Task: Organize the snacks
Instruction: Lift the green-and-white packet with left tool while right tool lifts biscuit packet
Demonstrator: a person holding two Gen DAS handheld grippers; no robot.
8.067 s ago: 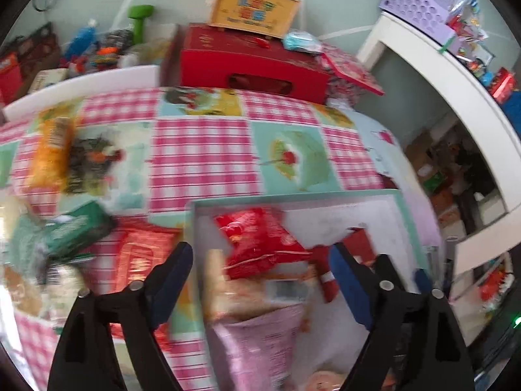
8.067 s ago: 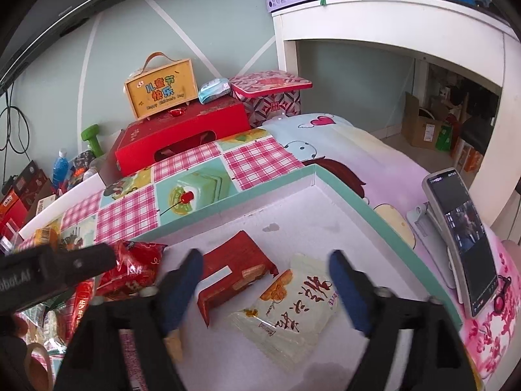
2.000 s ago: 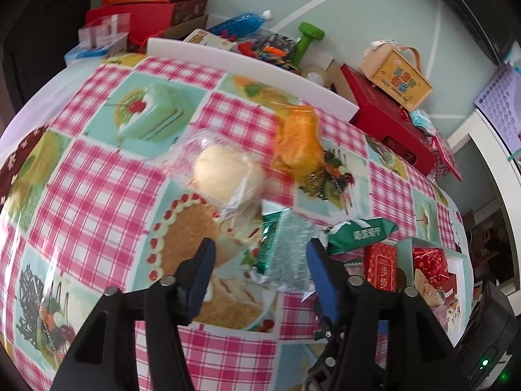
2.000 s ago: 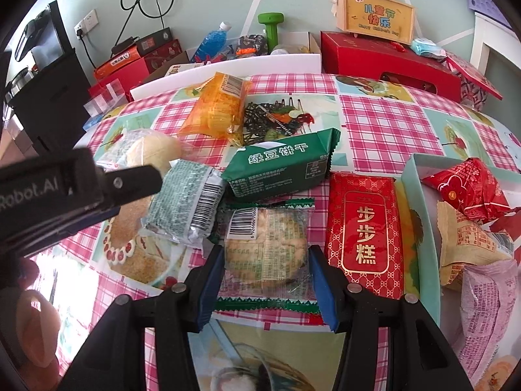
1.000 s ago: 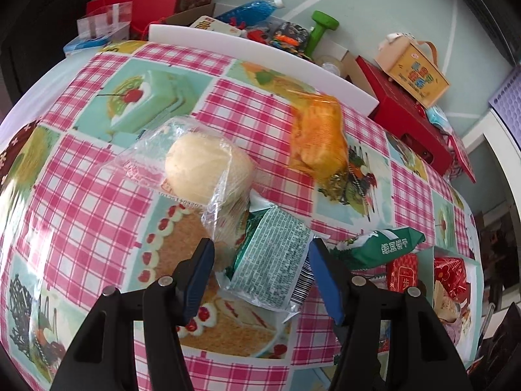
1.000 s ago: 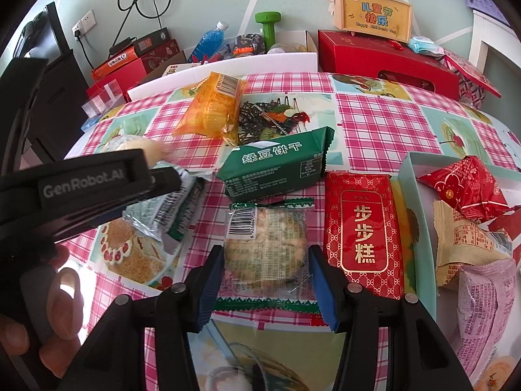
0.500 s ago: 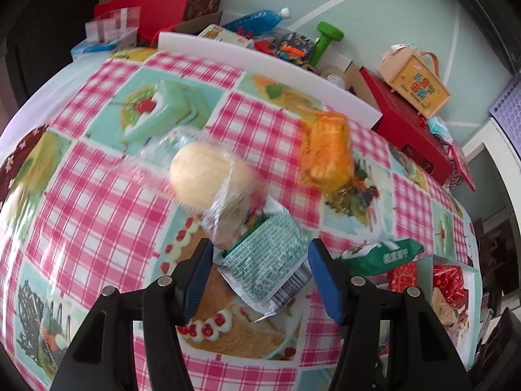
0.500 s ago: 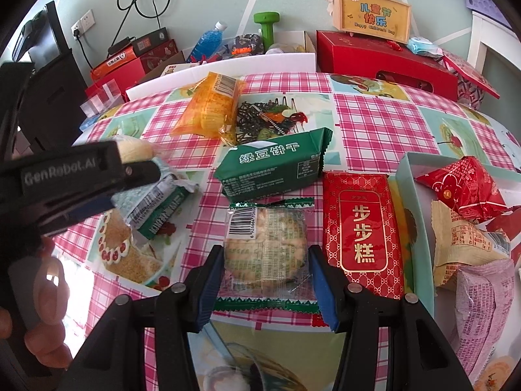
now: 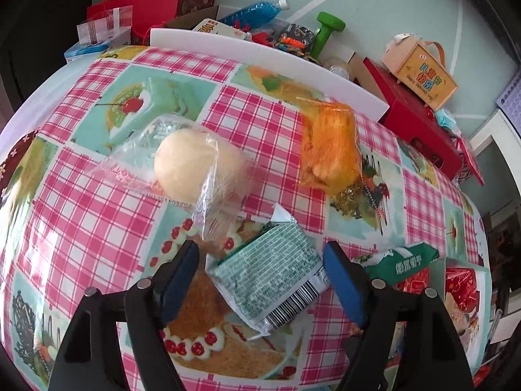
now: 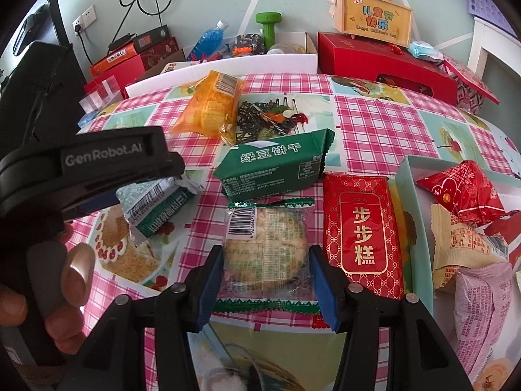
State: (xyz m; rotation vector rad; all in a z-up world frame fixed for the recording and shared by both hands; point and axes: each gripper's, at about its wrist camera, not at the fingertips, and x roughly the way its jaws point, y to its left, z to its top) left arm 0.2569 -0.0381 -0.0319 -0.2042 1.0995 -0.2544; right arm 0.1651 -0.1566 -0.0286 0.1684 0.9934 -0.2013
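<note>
While the right gripper [image 10: 265, 268] clamps a clear-wrapped round biscuit [image 10: 265, 244] bound for the tray [image 10: 420, 228] at its 3 o'clock, the left gripper [image 9: 260, 280] is spreading its jaws around a green-patterned packet [image 9: 270, 273] lying untouched on the checked tablecloth [image 9: 81, 215], apparently released.

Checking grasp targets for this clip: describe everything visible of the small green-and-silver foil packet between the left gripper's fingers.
The small green-and-silver foil packet is a crinkled pillow pack with fine green print, a barcode at its near end and a torn-looking top flap. It lies tilted on the checked tablecloth, between the opening jaws of the left gripper, beside the bagged bun.
</note>
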